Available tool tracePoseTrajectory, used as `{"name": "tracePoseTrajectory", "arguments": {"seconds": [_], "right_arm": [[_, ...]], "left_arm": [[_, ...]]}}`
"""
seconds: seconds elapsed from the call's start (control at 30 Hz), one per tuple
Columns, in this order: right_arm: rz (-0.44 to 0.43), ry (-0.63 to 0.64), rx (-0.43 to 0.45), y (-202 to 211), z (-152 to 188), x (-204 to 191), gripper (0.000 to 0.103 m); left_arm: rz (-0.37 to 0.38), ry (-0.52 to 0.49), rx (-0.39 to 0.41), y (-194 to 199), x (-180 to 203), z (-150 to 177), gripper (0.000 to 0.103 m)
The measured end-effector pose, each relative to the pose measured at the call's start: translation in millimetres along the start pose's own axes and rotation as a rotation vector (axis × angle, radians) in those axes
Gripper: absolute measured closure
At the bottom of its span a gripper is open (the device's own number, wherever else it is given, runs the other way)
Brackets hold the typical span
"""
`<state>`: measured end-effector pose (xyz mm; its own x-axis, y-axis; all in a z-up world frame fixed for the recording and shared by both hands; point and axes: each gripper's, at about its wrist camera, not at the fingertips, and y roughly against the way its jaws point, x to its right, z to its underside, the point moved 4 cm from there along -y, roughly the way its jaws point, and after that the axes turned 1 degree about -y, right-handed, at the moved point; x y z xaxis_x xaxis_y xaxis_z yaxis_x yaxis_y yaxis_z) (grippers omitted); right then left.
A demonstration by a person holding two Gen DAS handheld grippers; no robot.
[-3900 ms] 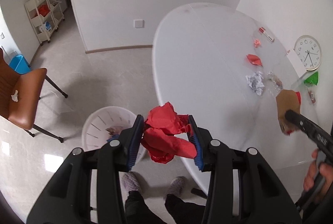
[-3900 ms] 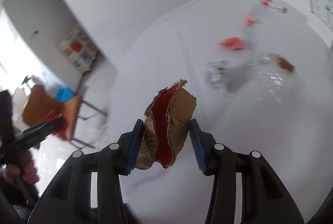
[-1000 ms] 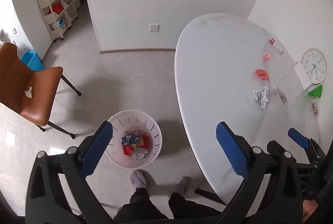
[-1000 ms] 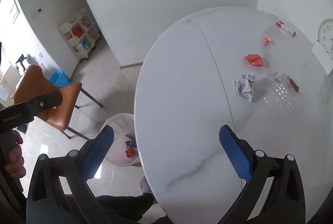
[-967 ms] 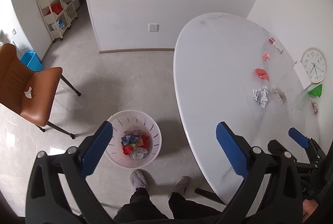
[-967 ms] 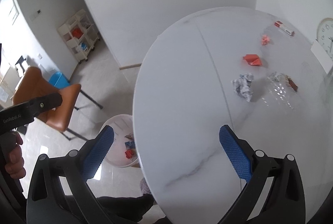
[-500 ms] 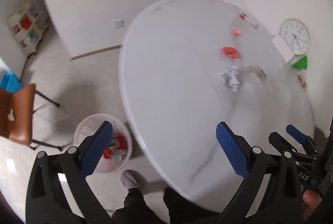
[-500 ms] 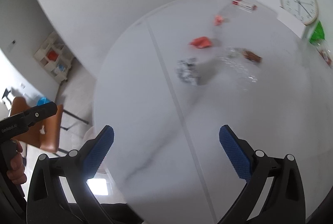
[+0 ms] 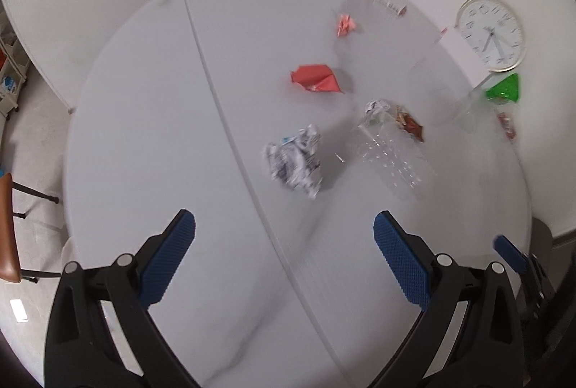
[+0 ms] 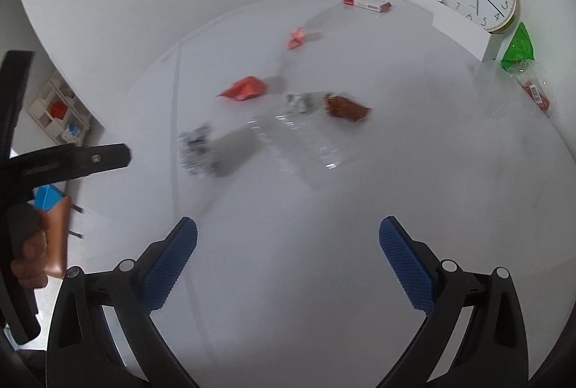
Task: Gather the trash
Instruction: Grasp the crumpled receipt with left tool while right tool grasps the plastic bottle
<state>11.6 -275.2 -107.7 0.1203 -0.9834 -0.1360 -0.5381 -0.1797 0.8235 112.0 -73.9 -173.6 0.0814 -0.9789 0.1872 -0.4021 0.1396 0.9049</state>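
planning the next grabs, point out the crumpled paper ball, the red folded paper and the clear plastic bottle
crumpled paper ball [image 9: 295, 161], left wrist view, middle of the wad
red folded paper [image 9: 316, 79], left wrist view, centre of the flat top face
clear plastic bottle [image 10: 298, 145], right wrist view, middle of the ribbed body

Bright, even indoor light; soft shadows trail the litter, motion blur smears the tabletop, and fisheye edges curve darkly.

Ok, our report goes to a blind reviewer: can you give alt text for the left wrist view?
The open left gripper hovers empty over a white table scattered with trash: a crumpled paper ball nearest, a clear plastic bottle beside it, red paper beyond. A wall clock leans at the far right edge.
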Motion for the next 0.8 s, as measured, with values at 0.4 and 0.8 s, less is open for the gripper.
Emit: {"name": "tracePoseTrajectory", "arguments": {"seconds": [0.4,0.8], "right_arm": [[-0.023,-0.006,-0.027,-49.7,-30.1,59.3,0.003],[-0.139,0.275,-0.048,-74.6,-56.1,22.5,0.003]], "left_arm": [[-0.132,-0.021,-0.095,-106.3,22.8,-36.1,0.019],[-0.121,-0.025,-0.116,-114.0,14.2,-33.4,0.054]]}}
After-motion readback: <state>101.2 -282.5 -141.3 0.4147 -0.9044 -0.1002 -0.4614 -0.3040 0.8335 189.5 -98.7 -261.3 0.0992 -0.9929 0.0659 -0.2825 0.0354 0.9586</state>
